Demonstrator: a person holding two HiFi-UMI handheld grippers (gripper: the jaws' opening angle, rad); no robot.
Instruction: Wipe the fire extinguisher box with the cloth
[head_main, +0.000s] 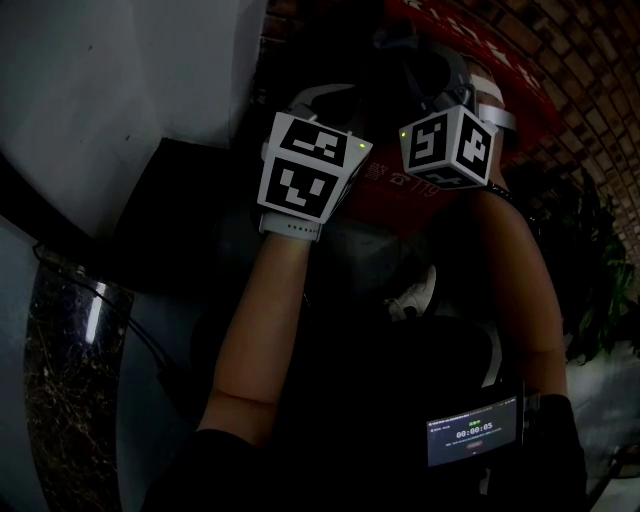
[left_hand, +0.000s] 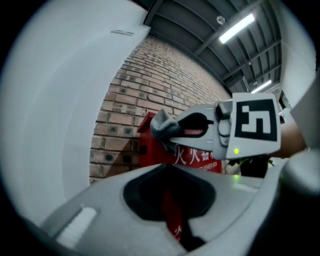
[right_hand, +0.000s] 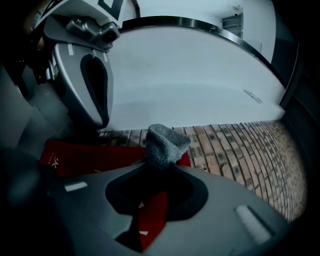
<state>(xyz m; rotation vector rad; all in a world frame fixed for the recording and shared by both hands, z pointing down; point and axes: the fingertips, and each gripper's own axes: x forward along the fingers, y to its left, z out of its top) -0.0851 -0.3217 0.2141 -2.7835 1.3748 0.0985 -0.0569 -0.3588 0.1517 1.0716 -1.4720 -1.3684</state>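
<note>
The red fire extinguisher box (left_hand: 150, 147) stands against a brick wall, with white characters on its front. In the head view the box (head_main: 400, 190) lies dim beyond both marker cubes. My right gripper (right_hand: 160, 167) is shut on a bunched grey cloth (right_hand: 166, 144) that sticks up from its jaw tips over the box's top (right_hand: 90, 157). The left gripper view shows that cloth (left_hand: 165, 125) at the box's upper corner. My left gripper (left_hand: 167, 167) has its jaws together with nothing in them, just left of the right one. Both sit side by side in the head view: left (head_main: 318, 100), right (head_main: 440, 75).
A brick wall (right_hand: 235, 145) runs behind the box, with a white curved wall (right_hand: 190, 75) beside it. A leafy plant (head_main: 590, 260) stands at the right. A small lit screen (head_main: 472, 435) hangs at my waist. A shoe (head_main: 415, 295) shows on the dark floor.
</note>
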